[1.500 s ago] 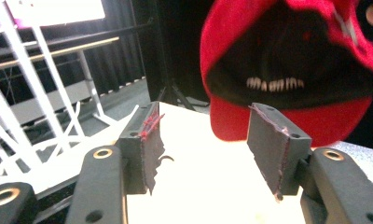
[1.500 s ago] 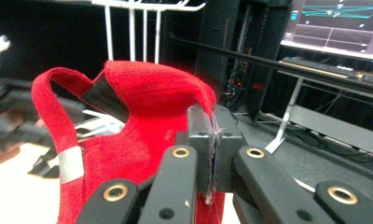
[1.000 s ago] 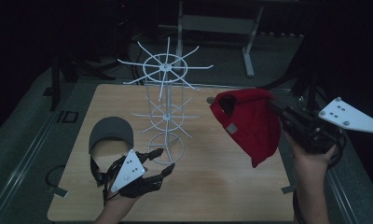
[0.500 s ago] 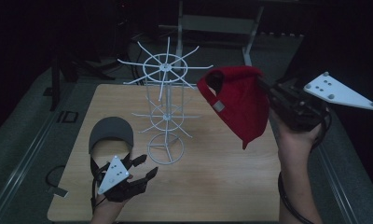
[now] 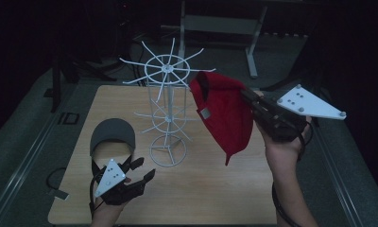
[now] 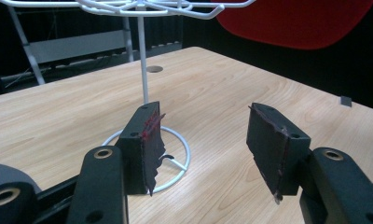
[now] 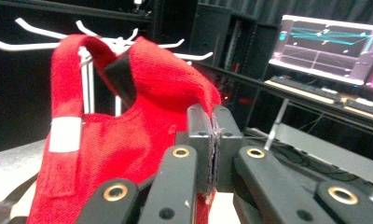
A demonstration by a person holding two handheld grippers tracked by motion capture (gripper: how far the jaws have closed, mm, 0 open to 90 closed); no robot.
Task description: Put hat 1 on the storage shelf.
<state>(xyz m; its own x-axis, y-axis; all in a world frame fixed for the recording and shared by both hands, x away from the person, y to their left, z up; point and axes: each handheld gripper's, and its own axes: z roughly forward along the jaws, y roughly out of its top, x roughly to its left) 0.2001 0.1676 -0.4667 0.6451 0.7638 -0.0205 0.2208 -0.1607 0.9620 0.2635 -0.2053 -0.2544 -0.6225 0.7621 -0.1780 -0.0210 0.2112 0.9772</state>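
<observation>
A red cap [image 5: 227,111] hangs in the air at the right, close beside the top arms of the white wire rack [image 5: 167,111]. My right gripper [image 5: 246,96] is shut on the cap's cloth, and in the right gripper view the jaws pinch the red cap [image 7: 128,140] with the strap loop near the rack's hooks [image 7: 35,35]. A grey cap [image 5: 112,134] lies on the wooden table [image 5: 215,189] at the left. My left gripper [image 5: 143,168] stays low near the table's front edge, open and holding nothing. In the left gripper view, my left gripper [image 6: 203,140] faces the rack's ring base [image 6: 175,154].
The wire rack stands in the middle of the table with two tiers of spokes. A metal frame [image 5: 220,26] sits beyond the table's far edge. A lit monitor [image 7: 329,46] stands behind the right gripper's view. Dark floor surrounds the table.
My right gripper has carried the red cap left and up, toward the rack's top arms. My left gripper sank toward the table's front edge and drew back a little.
</observation>
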